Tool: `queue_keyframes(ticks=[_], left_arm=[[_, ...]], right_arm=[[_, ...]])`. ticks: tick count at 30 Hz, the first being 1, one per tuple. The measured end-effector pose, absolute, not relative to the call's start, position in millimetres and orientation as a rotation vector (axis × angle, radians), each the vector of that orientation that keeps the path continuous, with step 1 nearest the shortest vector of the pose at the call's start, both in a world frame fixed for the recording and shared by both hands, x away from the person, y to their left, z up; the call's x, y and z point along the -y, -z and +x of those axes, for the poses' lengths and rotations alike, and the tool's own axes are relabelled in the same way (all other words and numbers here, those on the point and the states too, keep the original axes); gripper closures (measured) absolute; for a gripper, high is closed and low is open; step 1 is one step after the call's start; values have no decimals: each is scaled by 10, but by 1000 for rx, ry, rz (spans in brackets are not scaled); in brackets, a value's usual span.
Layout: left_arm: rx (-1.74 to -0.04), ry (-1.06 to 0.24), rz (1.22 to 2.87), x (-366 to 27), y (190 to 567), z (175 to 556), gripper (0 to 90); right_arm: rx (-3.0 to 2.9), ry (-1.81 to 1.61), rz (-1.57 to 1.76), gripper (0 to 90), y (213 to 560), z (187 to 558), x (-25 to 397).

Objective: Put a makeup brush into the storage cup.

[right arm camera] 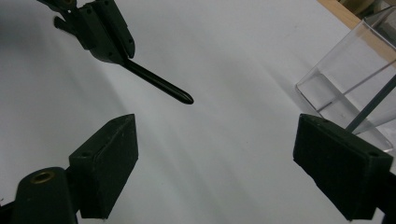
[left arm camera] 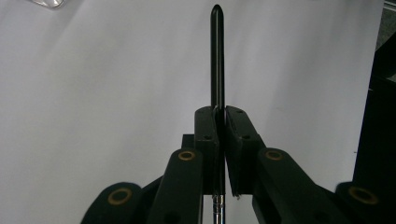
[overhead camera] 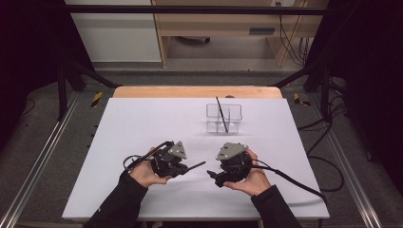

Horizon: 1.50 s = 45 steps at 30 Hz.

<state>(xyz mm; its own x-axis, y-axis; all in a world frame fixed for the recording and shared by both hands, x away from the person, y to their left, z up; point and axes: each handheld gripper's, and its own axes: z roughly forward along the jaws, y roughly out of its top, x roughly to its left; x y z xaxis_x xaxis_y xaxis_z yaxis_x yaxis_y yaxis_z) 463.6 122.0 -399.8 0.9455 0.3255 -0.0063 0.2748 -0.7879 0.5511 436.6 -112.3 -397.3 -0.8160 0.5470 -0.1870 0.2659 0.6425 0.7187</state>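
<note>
My left gripper (overhead camera: pixel 184 169) (left arm camera: pixel 222 114) is shut on a slim black pen (overhead camera: pixel 196 166) (left arm camera: pixel 217 56), whose rounded tip points away over the white table. In the right gripper view, the pen (right arm camera: pixel 159 85) juts out of the left gripper (right arm camera: pixel 105 35) towards me. My right gripper (overhead camera: pixel 212 176) (right arm camera: pixel 215 140) is open, its jaws wide apart with nothing between them, just right of the pen's tip. Farther back stands a clear divided holder (overhead camera: pixel 209 110) (right arm camera: pixel 345 65) with a second black pen (overhead camera: pixel 222 115) (right arm camera: pixel 369 109) leaning in it.
The white sheet (overhead camera: pixel 142 123) covers the table, with a wooden edge (overhead camera: pixel 195 91) at the back. Cables trail from both grippers, the right one (overhead camera: pixel 294 183) towards the table's right edge. Metal rails and a dark frame flank the table.
</note>
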Motion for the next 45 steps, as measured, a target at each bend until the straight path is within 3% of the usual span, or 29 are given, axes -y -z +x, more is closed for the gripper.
queue_keyframes(ticks=[45], left_arm=[[-306,8,2570,-1013,3879,4638,835]], right_arm=[[-2628,-759,255,295,3961,4220,871]])
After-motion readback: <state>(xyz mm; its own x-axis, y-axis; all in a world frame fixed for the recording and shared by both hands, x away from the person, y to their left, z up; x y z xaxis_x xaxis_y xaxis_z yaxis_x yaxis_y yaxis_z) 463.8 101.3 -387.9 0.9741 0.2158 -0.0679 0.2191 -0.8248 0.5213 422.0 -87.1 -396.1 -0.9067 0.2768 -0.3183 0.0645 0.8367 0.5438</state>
